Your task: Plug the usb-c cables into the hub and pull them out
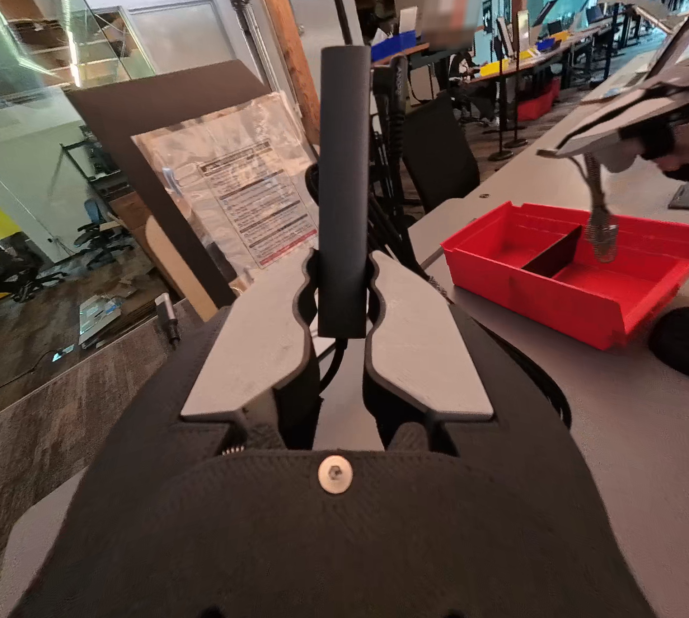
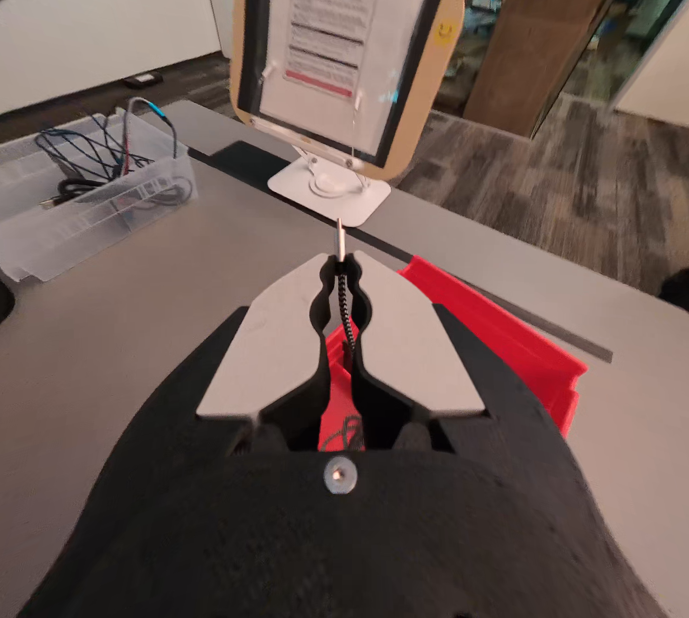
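Observation:
My left gripper [image 1: 342,264] is shut on the dark grey hub [image 1: 345,167], a long slim bar that stands upright between the fingers, its own black cord hanging below. My right gripper [image 2: 341,258] is shut on a braided black-and-white usb-c cable [image 2: 346,305]; the metal plug [image 2: 340,238] sticks out past the fingertips. In the left wrist view the right gripper [image 1: 551,152] shows at the upper right, above the red bin [image 1: 559,286], with the braided cable [image 1: 598,212] hanging down from it into the bin. The hub and the plug are apart.
The red bin [image 2: 496,324] with a black divider sits on the grey table [image 2: 130,301]. A clear plastic box [image 2: 93,182] of cables stands at the left. A stand holding a printed sheet [image 2: 335,59] is at the table's far edge. Another cable plug [image 1: 166,313] lies at the left.

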